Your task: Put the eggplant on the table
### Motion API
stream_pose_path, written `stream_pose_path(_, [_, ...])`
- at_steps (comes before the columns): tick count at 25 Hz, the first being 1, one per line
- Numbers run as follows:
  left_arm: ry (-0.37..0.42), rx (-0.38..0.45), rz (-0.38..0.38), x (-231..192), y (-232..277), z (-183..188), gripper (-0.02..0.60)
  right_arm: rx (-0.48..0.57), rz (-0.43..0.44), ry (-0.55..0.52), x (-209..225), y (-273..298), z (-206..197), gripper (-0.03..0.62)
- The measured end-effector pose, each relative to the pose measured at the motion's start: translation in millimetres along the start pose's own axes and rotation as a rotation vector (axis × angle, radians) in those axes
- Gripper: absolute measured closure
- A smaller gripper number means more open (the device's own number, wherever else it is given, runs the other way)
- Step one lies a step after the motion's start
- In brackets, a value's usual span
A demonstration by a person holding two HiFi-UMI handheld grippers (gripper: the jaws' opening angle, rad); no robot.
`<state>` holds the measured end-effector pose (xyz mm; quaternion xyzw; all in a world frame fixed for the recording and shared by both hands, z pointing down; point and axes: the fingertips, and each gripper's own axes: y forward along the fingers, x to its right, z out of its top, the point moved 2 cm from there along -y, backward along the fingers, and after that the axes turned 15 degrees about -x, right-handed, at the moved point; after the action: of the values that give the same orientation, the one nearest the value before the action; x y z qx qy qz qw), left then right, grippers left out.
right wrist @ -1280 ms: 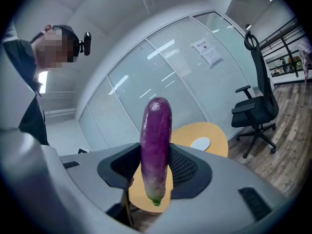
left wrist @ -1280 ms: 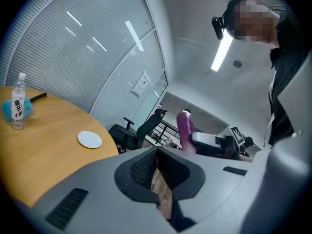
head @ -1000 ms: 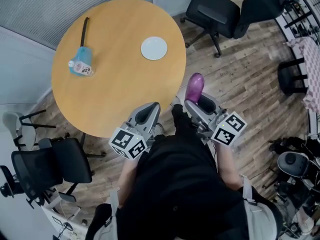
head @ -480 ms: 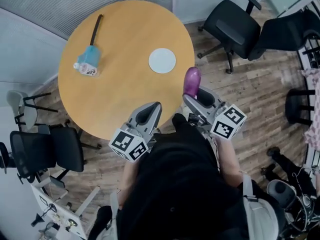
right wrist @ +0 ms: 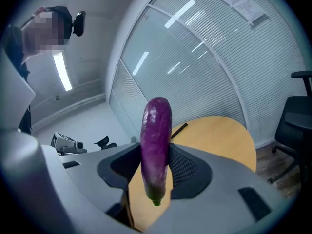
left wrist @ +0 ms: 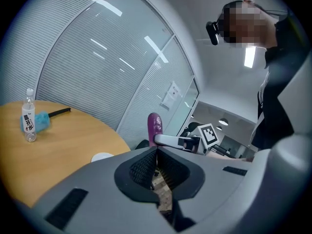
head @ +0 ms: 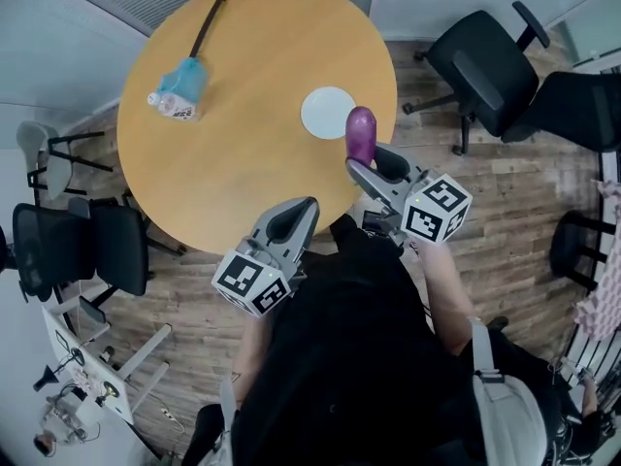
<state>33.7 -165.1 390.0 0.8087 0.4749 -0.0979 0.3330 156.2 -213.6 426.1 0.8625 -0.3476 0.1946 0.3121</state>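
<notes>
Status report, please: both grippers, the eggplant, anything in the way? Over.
Left gripper shut, empty. Right gripper shut on long purple eggplant, upright, at near edge of round wooden table. Small white round plate close beside it; mind it.

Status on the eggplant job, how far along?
Done: the eggplant is picked up, clamped upright in the right gripper. In hand: it is held in the air at the table edge, near the white plate. Left to do: set it down on the table and open the jaws. The left gripper is shut and empty.
</notes>
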Motion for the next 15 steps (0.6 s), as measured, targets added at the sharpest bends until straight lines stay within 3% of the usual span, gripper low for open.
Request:
stream_pose_path(10, [-0.082,-0.010,0.084,-3.1,-6.7,-11.7,0.566,-0.220,-0.049,-0.157,51.8,57.9,-2.0,0.408])
stream_pose_path(15, [-0.113,-0.019,0.113,-8.1,-10.3,-17.1,0.566,-0.300,-0.066,-0.182,72.2,81.1,-10.9,0.407])
